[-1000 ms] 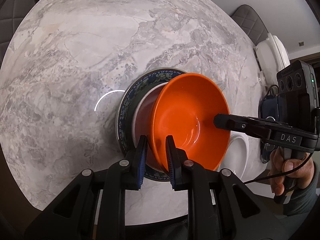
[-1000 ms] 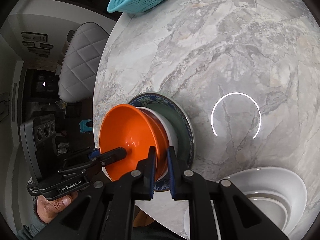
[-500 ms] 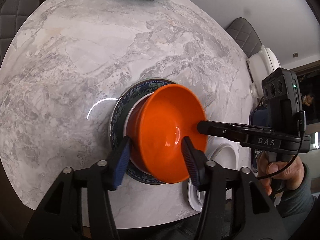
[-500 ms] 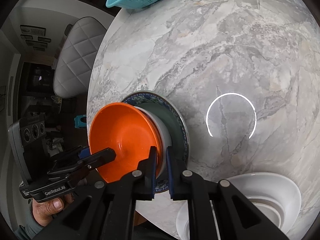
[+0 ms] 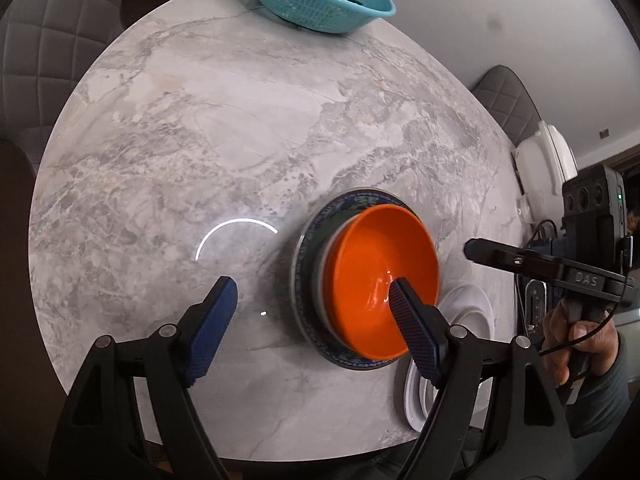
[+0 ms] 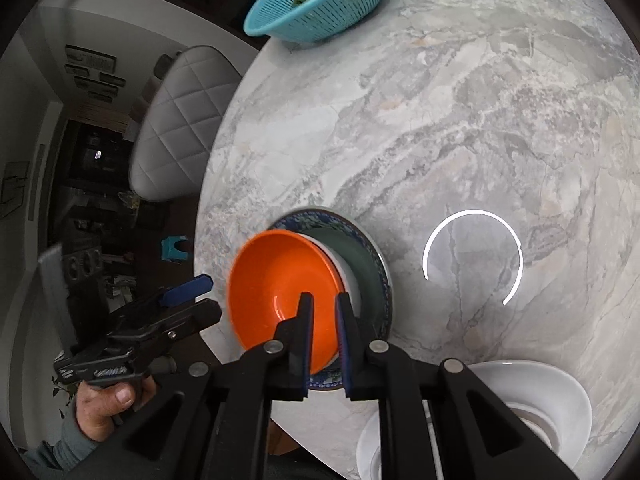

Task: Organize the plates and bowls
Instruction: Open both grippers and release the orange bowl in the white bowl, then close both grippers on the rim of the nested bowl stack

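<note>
- orange bowl [image 5: 380, 276]: nested on stack at worktop [image 5: 240, 120] 5 o'clock edge
- left tool [image 5: 312, 308]: spread wide, empty
- right tool [image 6: 322, 308]: narrow, apparently off the rim; lift away straight

The right gripper [image 6: 323, 300] fingers straddle the orange bowl's [image 6: 276, 280] rim, stacked on a patterned plate [image 6: 374, 264].

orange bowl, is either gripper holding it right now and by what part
The left gripper is open and holds nothing. The right gripper looks nearly shut over the near rim of the orange bowl, but a firm grip cannot be told.
</note>
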